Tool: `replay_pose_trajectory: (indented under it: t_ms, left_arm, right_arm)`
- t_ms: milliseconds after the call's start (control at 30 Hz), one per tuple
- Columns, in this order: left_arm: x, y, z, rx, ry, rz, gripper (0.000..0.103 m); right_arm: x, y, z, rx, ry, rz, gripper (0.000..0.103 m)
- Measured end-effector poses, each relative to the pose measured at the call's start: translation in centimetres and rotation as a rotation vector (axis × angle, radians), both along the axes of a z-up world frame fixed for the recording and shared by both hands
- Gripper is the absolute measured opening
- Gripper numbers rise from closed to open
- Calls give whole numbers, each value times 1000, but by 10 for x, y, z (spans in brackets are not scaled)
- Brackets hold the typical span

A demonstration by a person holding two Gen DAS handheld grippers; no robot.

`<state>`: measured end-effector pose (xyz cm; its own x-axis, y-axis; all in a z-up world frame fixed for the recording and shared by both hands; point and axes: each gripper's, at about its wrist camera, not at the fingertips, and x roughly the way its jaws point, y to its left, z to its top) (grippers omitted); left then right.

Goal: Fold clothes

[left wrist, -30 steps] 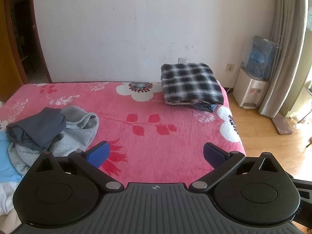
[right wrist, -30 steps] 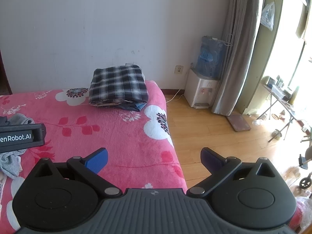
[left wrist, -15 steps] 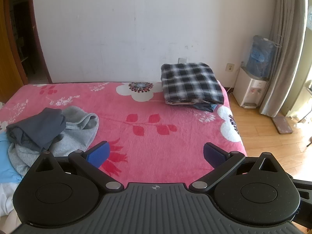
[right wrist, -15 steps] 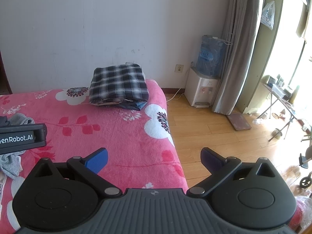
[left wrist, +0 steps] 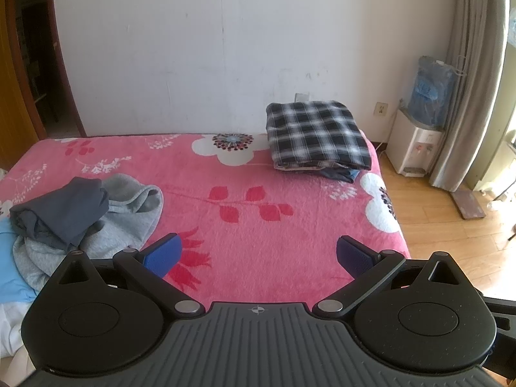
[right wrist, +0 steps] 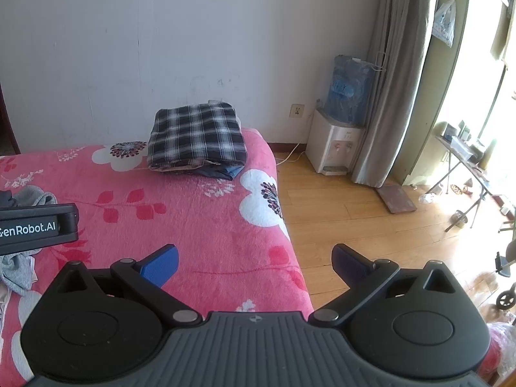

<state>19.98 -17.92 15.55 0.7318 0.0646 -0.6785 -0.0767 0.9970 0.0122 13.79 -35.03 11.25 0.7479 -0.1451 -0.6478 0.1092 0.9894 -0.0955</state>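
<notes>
Both the left tongs (left wrist: 256, 253) and the right tongs (right wrist: 254, 259) hang wide and empty over the pink bed (left wrist: 245, 225). An unfolded grey heap (left wrist: 87, 213) lies just left of the left tongs; the folded plaid stack (left wrist: 317, 135) sits far ahead.

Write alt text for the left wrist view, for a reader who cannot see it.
The open left gripper, holding nothing, hovers over a pink floral blanket on a bed. An unfolded heap of grey clothes lies at the left; a folded stack topped by a plaid garment sits at the far right corner by the white wall. A water dispenser stands on the wooden floor beyond.
</notes>
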Motion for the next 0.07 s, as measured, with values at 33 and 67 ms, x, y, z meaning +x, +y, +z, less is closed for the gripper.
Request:
replay_pose_trajectory:
  t_ms: [33, 67]
  left_arm:
    - [0, 0, 0, 1, 1, 0, 103]
    - [0, 0, -1, 1, 1, 0, 103]
  right_arm:
    - [0, 0, 0, 0, 1, 0, 103]
    - [0, 0, 0, 1, 1, 0, 103]
